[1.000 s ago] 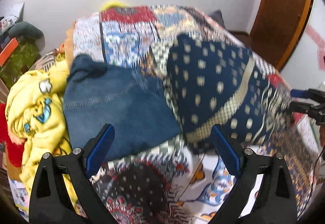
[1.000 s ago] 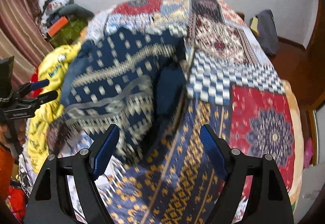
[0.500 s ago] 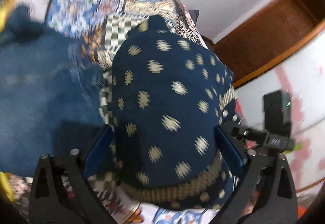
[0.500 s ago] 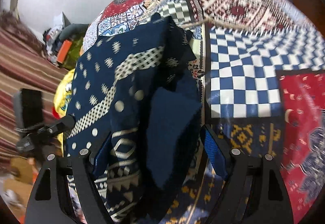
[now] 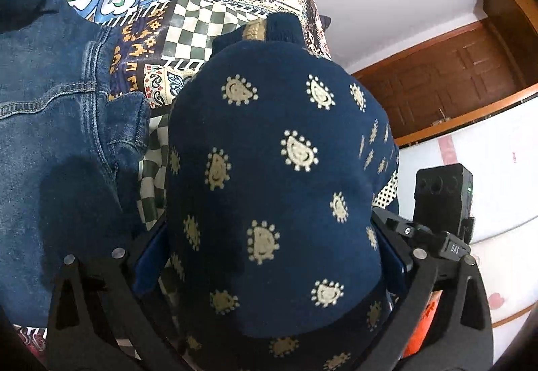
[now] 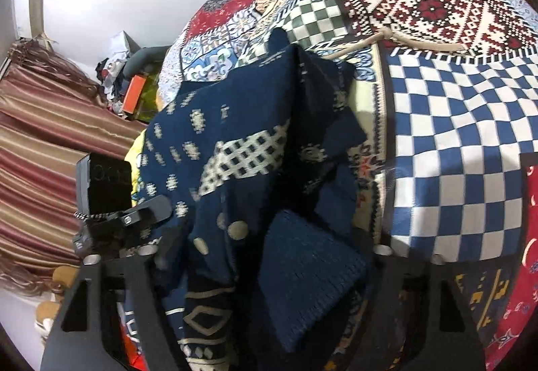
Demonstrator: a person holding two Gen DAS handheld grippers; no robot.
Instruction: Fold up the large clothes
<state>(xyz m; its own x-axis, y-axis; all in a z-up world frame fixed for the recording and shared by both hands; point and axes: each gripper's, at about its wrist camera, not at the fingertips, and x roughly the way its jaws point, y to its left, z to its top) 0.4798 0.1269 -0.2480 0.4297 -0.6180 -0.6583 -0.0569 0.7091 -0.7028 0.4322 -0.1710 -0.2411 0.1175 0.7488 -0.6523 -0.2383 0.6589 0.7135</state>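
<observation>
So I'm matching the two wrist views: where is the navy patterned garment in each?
Left wrist: navy patterned garment fills centre, between the fingers, jeans beside it.
Right wrist: centre-left, bunched between the fingers.
Shared landmark: green-checked quilt patch behind it.

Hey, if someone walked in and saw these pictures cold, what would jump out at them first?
Most likely the navy patterned garment, bulging up between the open fingers of the left gripper and filling most of that view. Next, the loud patchwork bedspread beneath it, with blue-and-white checks at the right in the right wrist view. Blue jeans lie to the garment's left.
</observation>
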